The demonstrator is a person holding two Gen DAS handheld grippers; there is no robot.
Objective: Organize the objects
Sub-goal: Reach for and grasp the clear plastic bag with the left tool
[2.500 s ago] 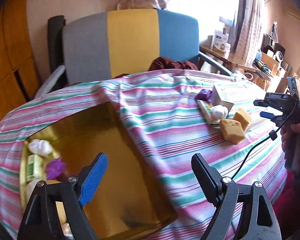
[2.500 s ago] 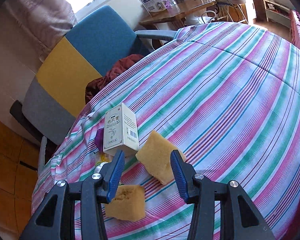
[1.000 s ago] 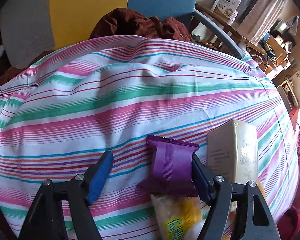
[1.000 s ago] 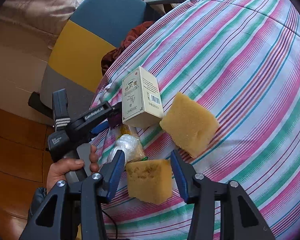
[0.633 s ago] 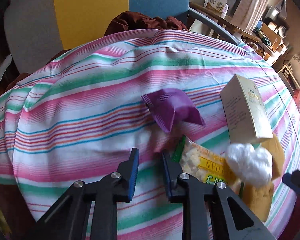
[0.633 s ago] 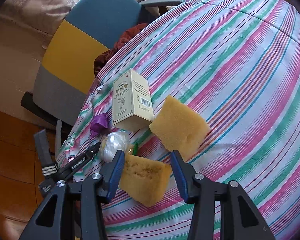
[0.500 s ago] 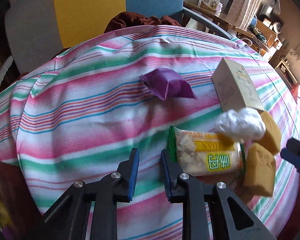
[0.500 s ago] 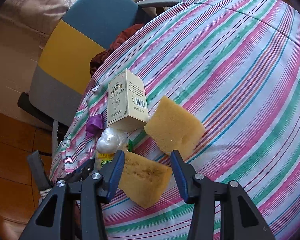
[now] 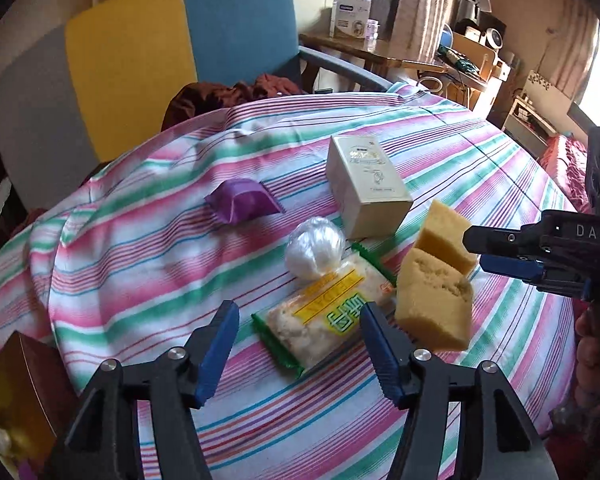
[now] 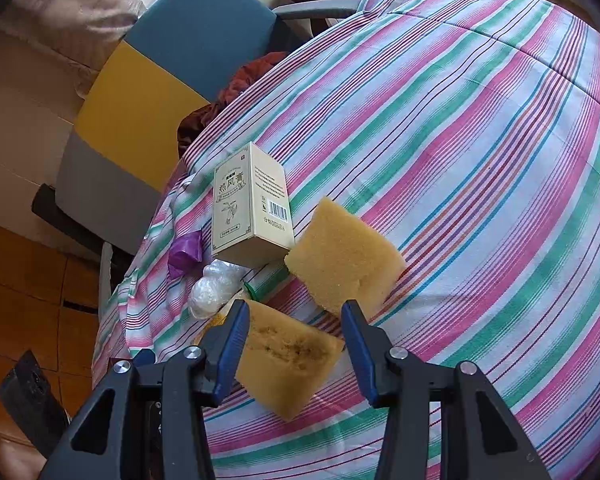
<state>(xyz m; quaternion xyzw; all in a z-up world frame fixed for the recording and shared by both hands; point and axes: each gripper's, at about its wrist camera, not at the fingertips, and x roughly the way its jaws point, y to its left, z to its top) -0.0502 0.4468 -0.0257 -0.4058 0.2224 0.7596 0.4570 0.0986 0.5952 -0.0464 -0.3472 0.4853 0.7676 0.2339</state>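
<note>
My left gripper (image 9: pixel 300 340) hovers low over the striped cloth, its jaws opening. A yellow-green snack packet (image 9: pixel 324 320) lies flat between and just beyond its fingertips, and the pads do not press it. Beyond the packet sit a white plastic ball (image 9: pixel 316 252), a purple sachet (image 9: pixel 240 206) and a cream box (image 9: pixel 366 184). Two yellow sponges lie at the right, a near sponge (image 9: pixel 436 304) and a far sponge (image 9: pixel 444 236). My right gripper (image 10: pixel 294 336) stands open above the near sponge (image 10: pixel 288 360), which rests on the cloth. The far sponge (image 10: pixel 340 256) leans by the cream box (image 10: pixel 252 208).
A gold tray (image 9: pixel 16 400) with small items shows at the table's lower left edge. A grey, yellow and blue chair (image 9: pixel 140 60) with a dark red cloth on its seat stands behind the table. Striped cloth (image 10: pixel 480 140) stretches bare to the right.
My left gripper drew back from the purple sachet, shut on nothing, then opened again over the snack packet. The sachet stayed on the cloth. The right gripper kept its place above the near sponge.
</note>
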